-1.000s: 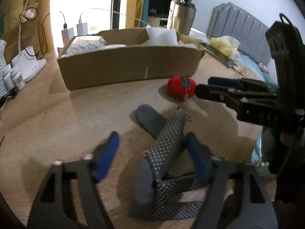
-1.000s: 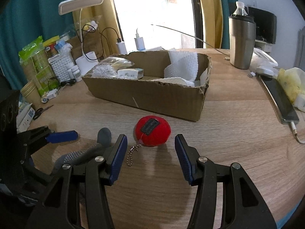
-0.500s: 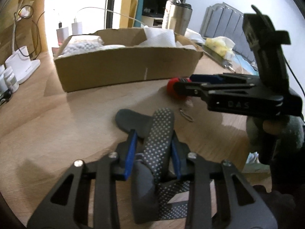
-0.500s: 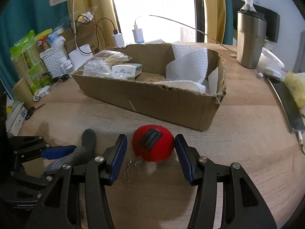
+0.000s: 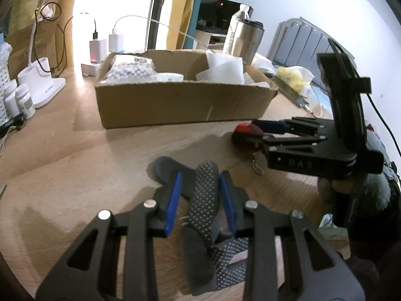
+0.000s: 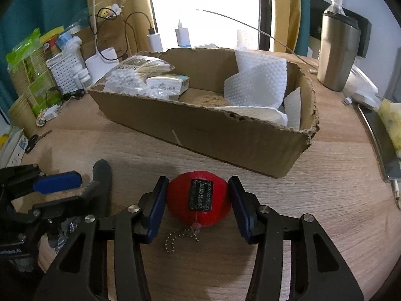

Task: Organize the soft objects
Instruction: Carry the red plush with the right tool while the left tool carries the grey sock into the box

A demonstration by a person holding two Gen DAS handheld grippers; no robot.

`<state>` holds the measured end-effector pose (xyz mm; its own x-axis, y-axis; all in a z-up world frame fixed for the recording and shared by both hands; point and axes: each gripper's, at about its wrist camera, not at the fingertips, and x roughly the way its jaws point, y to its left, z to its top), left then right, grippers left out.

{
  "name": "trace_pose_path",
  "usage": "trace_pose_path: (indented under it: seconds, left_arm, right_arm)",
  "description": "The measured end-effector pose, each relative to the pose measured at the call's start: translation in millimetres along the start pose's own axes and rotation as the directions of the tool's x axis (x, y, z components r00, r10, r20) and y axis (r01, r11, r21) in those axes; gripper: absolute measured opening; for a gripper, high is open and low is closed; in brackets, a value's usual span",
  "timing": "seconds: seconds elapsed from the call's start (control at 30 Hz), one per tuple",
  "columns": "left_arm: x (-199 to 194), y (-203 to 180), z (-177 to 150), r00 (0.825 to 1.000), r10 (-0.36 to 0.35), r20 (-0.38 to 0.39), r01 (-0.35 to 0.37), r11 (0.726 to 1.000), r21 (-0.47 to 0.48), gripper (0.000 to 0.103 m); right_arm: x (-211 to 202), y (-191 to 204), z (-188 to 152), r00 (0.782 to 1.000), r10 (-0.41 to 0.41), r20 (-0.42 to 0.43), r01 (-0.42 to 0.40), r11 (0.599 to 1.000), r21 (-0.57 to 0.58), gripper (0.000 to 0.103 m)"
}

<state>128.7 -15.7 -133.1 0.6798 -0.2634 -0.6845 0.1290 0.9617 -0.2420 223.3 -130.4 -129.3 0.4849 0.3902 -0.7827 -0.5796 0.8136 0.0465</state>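
Closing on the dotted grey sock (image 5: 204,195) lying on the table (image 5: 75,155), the left gripper (image 5: 200,198) has narrowed round it, though pad contact looks uncertain; squeezing the bunched middle should lift it cleanly. Opposite, the right gripper (image 6: 198,200), its jaws just closing, brackets the red pouch (image 6: 199,199) before the cardboard box (image 6: 225,138), seemingly barely touching; it should pinch the body, not the chain (image 6: 180,238).

Red plush ball (image 6: 198,199), black patch on top, silver bead chain (image 6: 180,238). Grey sock (image 5: 204,200), white dots. Both tools black, blue pads (image 5: 173,200). Brown cardboard box (image 6: 208,130); white embossed paper towel (image 6: 255,82) inside. Light wood-grain worktop (image 6: 313,200). Steel tumbler (image 6: 337,50) far right.
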Motion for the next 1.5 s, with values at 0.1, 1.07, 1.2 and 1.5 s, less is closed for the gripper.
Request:
trace_pose_path:
  seconds: [0.1, 1.07, 1.2, 1.5]
  left_arm:
    - [0.1, -2.1, 0.4, 1.000, -0.007, -0.013, 0.007, 1.000, 0.005, 0.029]
    - [-29.1, -31.6, 36.9, 0.996, -0.080, 0.024, 0.078, 0.993, 0.084, 0.016]
    - [-39.3, -34.5, 54.1, 0.994, -0.082, 0.068, 0.075, 0.992, 0.104, 0.016]
    - [-47.1, -33.4, 87.0, 0.990, -0.067, 0.121, 0.051, 0.990, 0.134, 0.015]
  right_arm:
    - [-4.0, 2.5, 0.5, 1.000, 0.003, 0.008, -0.003, 1.000, -0.009, 0.050]
    - [-72.7, -13.7, 24.1, 0.983, 0.010, 0.184, -0.008, 1.000, -0.016, 0.050]
    - [-79.0, -19.6, 28.5, 0.980, 0.005, 0.199, -0.002, 1.000, -0.013, 0.050]
    - [-88.4, -36.1, 40.8, 0.973, -0.014, 0.231, 0.012, 1.000, 0.007, 0.050]
